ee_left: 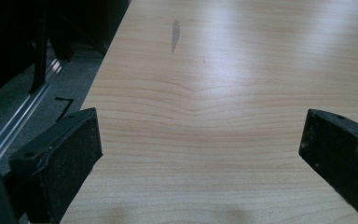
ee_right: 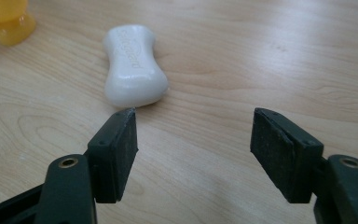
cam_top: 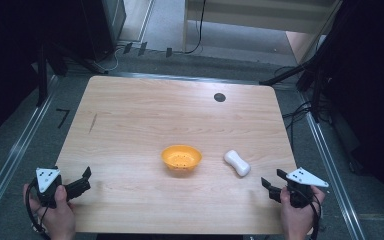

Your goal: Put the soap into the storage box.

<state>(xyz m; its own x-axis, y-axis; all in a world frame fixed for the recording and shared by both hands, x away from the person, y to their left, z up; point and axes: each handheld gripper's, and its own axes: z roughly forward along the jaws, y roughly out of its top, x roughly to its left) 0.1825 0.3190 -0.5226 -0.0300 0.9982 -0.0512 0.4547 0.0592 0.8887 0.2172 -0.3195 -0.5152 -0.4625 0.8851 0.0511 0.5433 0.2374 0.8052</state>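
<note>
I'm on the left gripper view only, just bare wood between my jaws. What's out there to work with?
Observer: A white soap bar lies just ahead of the right gripper, whose jaws are open.
Operator: Anything beside it?
Observer: An orange bowl sits to its left, apart from it.
Operator: Is the bowl holding anything?
Observer: From the high view it looks empty.
</note>
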